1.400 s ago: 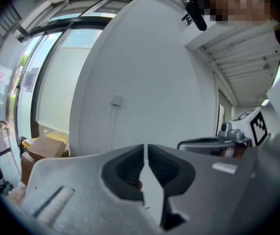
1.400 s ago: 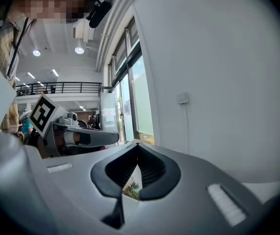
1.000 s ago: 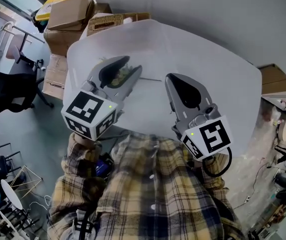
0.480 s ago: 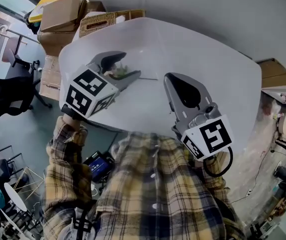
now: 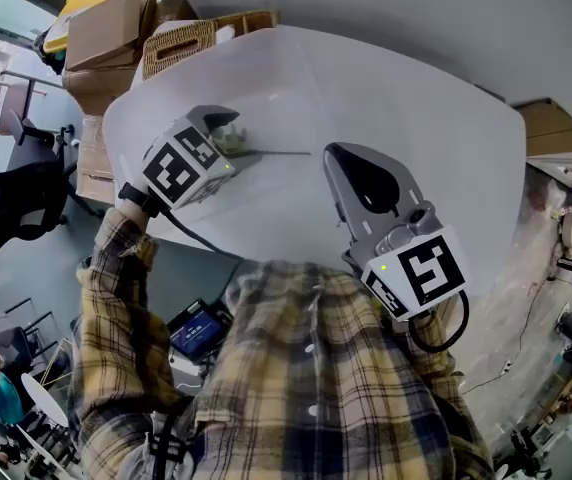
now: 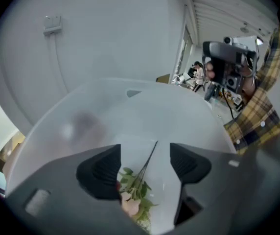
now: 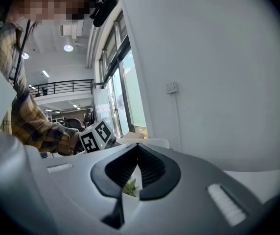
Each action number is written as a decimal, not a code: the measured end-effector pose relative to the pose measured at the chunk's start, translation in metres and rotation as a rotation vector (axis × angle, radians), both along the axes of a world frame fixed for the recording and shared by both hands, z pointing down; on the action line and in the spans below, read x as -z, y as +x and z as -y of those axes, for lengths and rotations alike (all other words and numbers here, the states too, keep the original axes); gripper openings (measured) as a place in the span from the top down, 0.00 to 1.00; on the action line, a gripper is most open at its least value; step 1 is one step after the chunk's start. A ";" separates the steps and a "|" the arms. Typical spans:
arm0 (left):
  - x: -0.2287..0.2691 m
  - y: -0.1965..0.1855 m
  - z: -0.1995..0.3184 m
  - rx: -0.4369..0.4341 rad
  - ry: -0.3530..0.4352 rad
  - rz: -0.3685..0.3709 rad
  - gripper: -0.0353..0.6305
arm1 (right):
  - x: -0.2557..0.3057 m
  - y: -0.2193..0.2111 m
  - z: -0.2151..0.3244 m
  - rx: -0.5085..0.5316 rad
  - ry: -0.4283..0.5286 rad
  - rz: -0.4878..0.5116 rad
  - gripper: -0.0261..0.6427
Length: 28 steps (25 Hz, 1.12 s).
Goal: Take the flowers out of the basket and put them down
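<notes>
**Inspector:** In what state is the left gripper (image 6: 145, 161) found?

**Technician:** Its jaws are spread wide and are opening. The flowers (image 6: 133, 192) are seen between the pads, closer to the left pad. They are not pressed by either pad, so nothing is gripped.

**Inspector:** Where are the flowers located?

**Technician:** They are laid flat on the white table (image 5: 396, 98), near its left edge. The thin stem is pointed away from the left gripper, toward the middle of the table. Green leaves and a pale pink bloom can be made out.

**Inspector:** And the right gripper (image 5: 338, 158)?

**Technician:** Its jaws are closed tip to tip, and nothing is clamped between them. It is held above the near side of the table, to the right of the flowers.

**Inspector:** Is the basket (image 5: 178, 48) accounted for?

**Technician:** A woven basket is seen at the far left corner of the table, beside stacked cardboard boxes (image 5: 101, 28). It is set apart from the flowers.
</notes>
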<state>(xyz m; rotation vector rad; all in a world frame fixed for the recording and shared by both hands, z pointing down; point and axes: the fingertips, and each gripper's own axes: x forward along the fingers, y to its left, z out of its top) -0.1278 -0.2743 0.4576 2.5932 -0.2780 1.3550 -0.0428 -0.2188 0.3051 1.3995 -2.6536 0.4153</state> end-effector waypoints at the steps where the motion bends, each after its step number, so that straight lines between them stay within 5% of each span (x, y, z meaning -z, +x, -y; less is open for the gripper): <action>1: -0.009 -0.003 -0.002 -0.023 -0.008 0.029 0.47 | -0.002 0.000 0.000 -0.002 -0.004 0.000 0.96; 9: -0.075 -0.027 -0.021 -0.231 -0.048 0.271 0.49 | -0.012 0.001 0.007 -0.013 -0.027 0.001 0.96; 28: -0.174 -0.056 -0.012 -0.387 -0.025 0.574 0.52 | -0.028 0.009 0.007 -0.063 -0.067 0.002 0.96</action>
